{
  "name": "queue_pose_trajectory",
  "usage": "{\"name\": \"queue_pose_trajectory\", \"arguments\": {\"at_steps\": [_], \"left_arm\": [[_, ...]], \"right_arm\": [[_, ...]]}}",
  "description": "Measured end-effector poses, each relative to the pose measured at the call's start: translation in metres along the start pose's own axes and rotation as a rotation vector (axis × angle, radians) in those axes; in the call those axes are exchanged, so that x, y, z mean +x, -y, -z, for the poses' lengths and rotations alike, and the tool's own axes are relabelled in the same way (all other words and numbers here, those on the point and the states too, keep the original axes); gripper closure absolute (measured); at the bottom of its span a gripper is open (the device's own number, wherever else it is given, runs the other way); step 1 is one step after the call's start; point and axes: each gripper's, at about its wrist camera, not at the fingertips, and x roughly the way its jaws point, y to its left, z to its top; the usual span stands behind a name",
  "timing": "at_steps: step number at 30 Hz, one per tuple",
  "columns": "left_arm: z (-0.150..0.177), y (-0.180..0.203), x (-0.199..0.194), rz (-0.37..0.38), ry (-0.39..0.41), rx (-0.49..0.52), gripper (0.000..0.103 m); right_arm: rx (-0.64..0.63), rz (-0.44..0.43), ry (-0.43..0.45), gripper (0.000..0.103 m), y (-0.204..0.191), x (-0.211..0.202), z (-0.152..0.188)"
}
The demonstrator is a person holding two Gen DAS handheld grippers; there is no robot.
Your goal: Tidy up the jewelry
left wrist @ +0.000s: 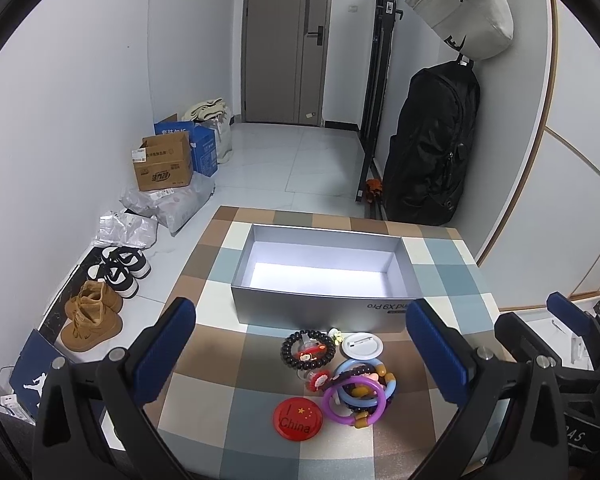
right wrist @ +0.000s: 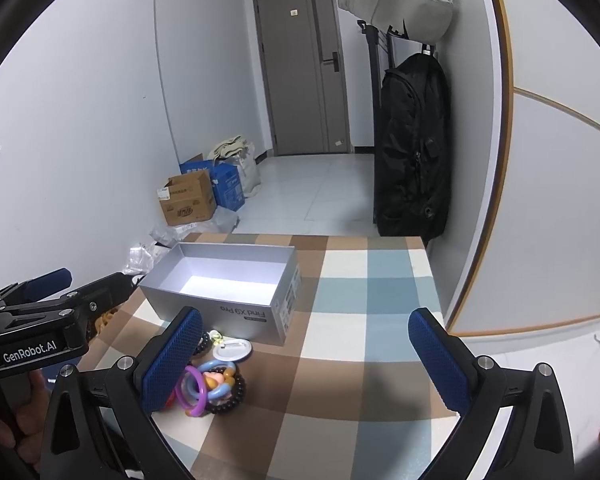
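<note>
Right now I am holding both tongs, left [left wrist: 300, 364] and right [right wrist: 306, 360], released above the surface [left wrist: 228, 396]. Jewelry pile [left wrist: 340, 376] is lying at 6 o'clock of the empty box [left wrist: 316, 304]; I am favouring the purple ring [left wrist: 354, 402] on top first.

A pale-walled hallway with a glossy tiled floor [left wrist: 300, 152] is closed off by a grey door [left wrist: 286, 40], with cardboard boxes [left wrist: 164, 164] and shoes [left wrist: 96, 312] set along one wall and bags [left wrist: 432, 140] hung opposite.
</note>
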Motion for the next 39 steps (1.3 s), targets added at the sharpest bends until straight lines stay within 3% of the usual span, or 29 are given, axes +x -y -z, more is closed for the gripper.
{"name": "queue_pose_trajectory", "arguments": {"at_steps": [39], "left_arm": [[0.0021, -0.0014, 0.0075, 0.028, -0.046, -0.008, 0.001]], "right_arm": [[0.022, 0.008, -0.022, 0.0, 0.0053, 0.0041, 0.0008]]}}
